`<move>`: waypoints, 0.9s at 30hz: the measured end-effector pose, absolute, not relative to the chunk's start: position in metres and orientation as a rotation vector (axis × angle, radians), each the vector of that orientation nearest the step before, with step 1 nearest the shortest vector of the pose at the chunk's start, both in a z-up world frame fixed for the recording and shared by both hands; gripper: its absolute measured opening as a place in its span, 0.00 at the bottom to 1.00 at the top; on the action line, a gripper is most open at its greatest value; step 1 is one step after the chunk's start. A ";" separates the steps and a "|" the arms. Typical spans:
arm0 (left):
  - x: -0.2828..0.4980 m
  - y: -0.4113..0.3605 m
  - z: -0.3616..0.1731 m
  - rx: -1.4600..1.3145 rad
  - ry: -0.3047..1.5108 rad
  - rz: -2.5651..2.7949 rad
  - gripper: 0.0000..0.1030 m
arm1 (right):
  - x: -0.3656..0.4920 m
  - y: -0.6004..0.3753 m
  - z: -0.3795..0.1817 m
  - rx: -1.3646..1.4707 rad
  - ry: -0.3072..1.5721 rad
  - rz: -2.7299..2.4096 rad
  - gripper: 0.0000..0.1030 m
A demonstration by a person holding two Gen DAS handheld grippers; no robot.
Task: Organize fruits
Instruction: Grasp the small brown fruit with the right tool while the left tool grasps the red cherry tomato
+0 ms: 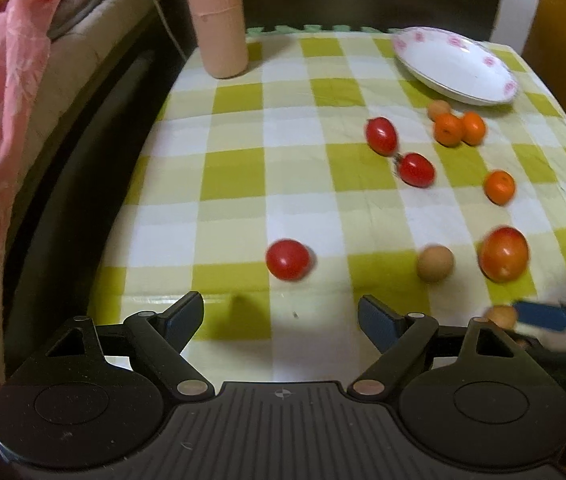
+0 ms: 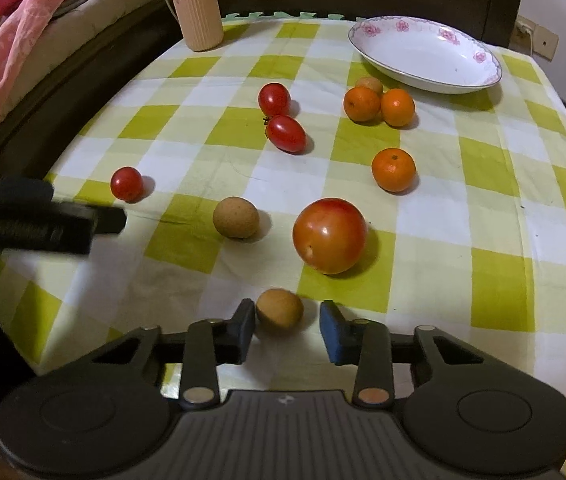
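We see our right gripper (image 2: 287, 330) low over the checked tablecloth (image 2: 495, 216), its jaws partly open with a small brown fruit (image 2: 280, 307) sitting between the fingertips. The left pad appears to touch it, while a gap shows on the right side, so we cannot say it is clamped. At 12 o'clock from that fruit lies a large tomato (image 2: 329, 235), and at 10 o'clock a second brown fruit (image 2: 236, 217). A lone cherry tomato (image 2: 126, 183) sits further toward 10 o'clock, beside the blurred tip of our left gripper (image 1: 281, 320).

In the left wrist view that gripper's jaws are wide apart and hold nothing, with the cherry tomato just ahead at 12 o'clock.

Two more cherry tomatoes (image 2: 282, 122) lie touching near the cloth's middle. A single mandarin (image 2: 393, 169) rests at 1 o'clock from the large tomato; two mandarins (image 2: 379, 106) sit together below the flowered plate (image 2: 479, 60), a third brown fruit (image 2: 369, 84) tucked behind them. A ribbed pink cylinder (image 2: 195, 4) stands at 11 o'clock.
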State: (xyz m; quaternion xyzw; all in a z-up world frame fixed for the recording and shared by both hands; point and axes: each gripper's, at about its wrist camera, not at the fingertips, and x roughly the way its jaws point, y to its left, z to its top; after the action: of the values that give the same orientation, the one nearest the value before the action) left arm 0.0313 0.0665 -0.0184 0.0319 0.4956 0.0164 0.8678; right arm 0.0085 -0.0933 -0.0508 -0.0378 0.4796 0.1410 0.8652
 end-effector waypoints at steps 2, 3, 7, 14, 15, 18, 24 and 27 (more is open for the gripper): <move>0.041 0.069 -0.021 0.060 1.039 0.043 0.80 | 0.008 -0.095 -0.051 -0.072 1.003 0.297 0.29; 0.044 0.070 -0.022 0.062 1.039 0.044 0.77 | 0.008 -0.096 -0.051 -0.068 1.003 0.299 0.26; 0.059 0.069 -0.031 0.083 1.050 0.056 0.67 | 0.009 -0.099 -0.051 -0.052 1.002 0.305 0.25; 0.064 0.065 -0.040 0.090 1.060 0.027 0.59 | 0.007 -0.101 -0.052 -0.056 0.992 0.317 0.25; 0.064 0.065 -0.041 0.083 1.058 0.022 0.56 | 0.007 -0.102 -0.052 -0.051 0.991 0.319 0.25; 0.061 0.062 -0.040 0.076 1.060 -0.022 0.45 | 0.006 -0.104 -0.052 -0.035 0.989 0.322 0.25; 0.063 0.059 -0.041 0.069 1.055 -0.041 0.36 | 0.004 -0.104 -0.052 -0.037 0.975 0.327 0.25; 0.064 0.057 -0.041 0.081 1.052 -0.043 0.36 | 0.004 -0.104 -0.053 -0.039 0.971 0.330 0.26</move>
State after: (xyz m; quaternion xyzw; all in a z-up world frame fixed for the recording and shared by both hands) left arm 0.0635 0.0568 -0.0409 0.0386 0.5019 -0.0207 0.8638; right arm 0.0036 -0.1041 -0.0529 -0.0189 0.4644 0.1579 0.8712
